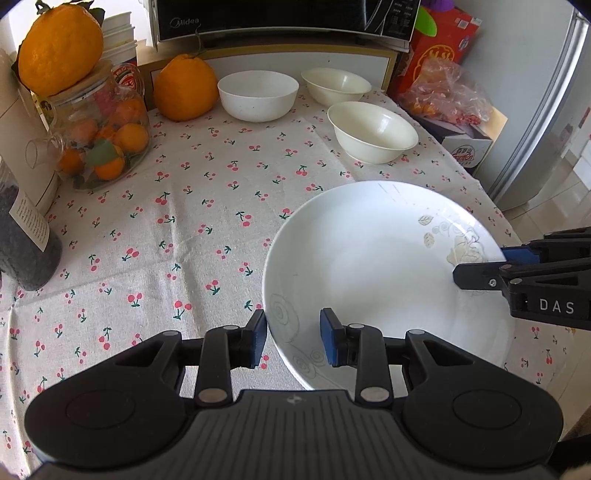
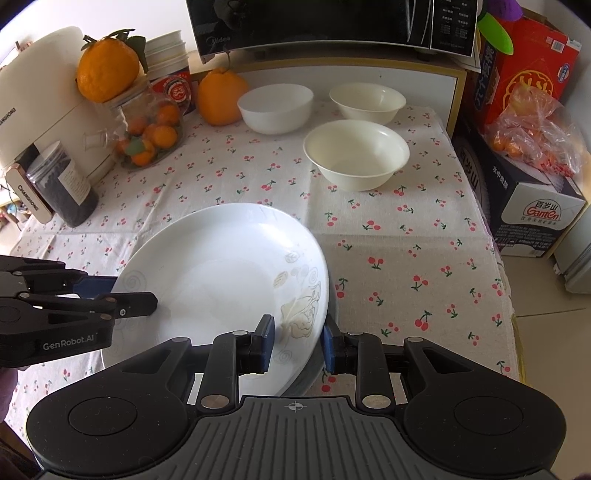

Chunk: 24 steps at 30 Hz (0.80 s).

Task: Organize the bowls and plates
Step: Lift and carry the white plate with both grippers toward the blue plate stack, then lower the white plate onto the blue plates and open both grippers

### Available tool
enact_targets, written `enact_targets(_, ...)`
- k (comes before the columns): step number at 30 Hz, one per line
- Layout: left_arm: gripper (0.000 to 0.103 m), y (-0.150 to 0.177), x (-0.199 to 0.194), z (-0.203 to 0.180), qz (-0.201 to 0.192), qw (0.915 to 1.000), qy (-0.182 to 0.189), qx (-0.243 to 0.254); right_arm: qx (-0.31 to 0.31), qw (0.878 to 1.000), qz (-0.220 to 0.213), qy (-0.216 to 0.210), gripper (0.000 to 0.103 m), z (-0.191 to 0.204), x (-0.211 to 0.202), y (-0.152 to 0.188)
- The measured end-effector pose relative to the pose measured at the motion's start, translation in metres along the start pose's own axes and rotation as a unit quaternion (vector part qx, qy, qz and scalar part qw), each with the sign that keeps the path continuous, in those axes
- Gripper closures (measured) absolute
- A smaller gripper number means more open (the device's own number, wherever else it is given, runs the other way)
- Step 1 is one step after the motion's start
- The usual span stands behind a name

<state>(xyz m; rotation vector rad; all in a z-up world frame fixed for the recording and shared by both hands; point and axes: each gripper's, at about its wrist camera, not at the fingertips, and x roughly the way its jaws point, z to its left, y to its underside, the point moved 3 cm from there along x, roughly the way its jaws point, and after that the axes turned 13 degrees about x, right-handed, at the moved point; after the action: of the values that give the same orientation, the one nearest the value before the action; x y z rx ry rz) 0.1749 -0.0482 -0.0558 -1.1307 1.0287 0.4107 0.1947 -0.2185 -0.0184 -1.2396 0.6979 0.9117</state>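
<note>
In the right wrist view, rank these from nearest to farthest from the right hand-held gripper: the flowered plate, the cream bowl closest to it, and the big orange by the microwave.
1. The flowered plate, its rim sits between the fingers of the right hand-held gripper.
2. The cream bowl, mid-table, ahead and slightly right.
3. The big orange, far back and left, beside the white bowl.

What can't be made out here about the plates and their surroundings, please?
- Right wrist view: the plate covers whatever lies beneath it. Only a grey rim sliver shows, so the stack's count is unknown.
- Both views: the plate's near rim is hidden behind the bodies of the left gripper and right gripper.
- Both views: the microwave is cut off by the top edge.
- Right wrist view: the plastic bag has contents blurred by crinkled film.
</note>
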Motion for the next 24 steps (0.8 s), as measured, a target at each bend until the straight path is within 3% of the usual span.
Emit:
enact_targets(11,0.074,-0.001,0.001,-0.001,0.004,0.9999,-0.012,0.007,-0.048,0.999,-0.004,0.026,0.074,0.008,0.001,0.004)
enact_targets(17,0.074,-0.002,0.001,0.000,0.006,0.9999,-0.008,0.002,-0.063,0.997,0.020,0.042,0.070,0.010,0.006,0.006)
enact_targets(19,0.074,-0.002,0.001,0.001,0.007,1.0000,-0.004,-0.002,-0.076,0.996,0.019,0.037,0.063,0.013,0.006,0.009)
enact_targets(24,0.069,-0.003,0.001,0.000,0.007,0.9999,0.005,-0.009,-0.099,0.994,0.024,0.026,0.035,0.025,0.004,0.013)
